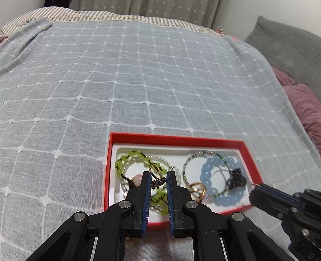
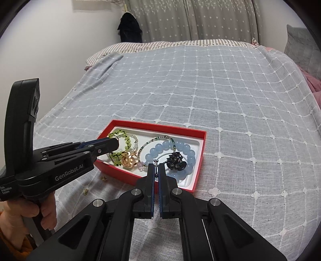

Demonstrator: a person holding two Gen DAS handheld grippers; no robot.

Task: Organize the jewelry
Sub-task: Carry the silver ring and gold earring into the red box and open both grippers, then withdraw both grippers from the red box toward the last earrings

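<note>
1. Nearest us, our left tongs (image 1: 158, 181) pinch a small gold ring with a dark ornament (image 1: 157, 180) between blue ribbed pads, above the box's left half.
2. Our right tongs (image 2: 156, 165) are nearly closed, nipping a thin silver hook (image 2: 155, 161) at their tips over the near rim.
3. Beneath both sits a shallow red cardboard box (image 1: 176, 139) with a white liner, resting on the bed.
4. Inside lie a green bead bracelet (image 1: 128, 158), a clear bead strand (image 1: 160, 159), a chunky pale blue bead bracelet (image 2: 181, 147), a thin multicoloured bead loop (image 1: 187, 162), a rose gold ring (image 2: 129, 160) and a black cluster piece (image 2: 176, 161).
5. Two small bits (image 2: 94, 184) lie on the cover beside the box.
6. A grey blanket (image 1: 140, 80) with a white stitched grid covers the bed; striped bedding (image 2: 180, 43) and star-dotted curtains (image 2: 190, 18) lie beyond.
</note>
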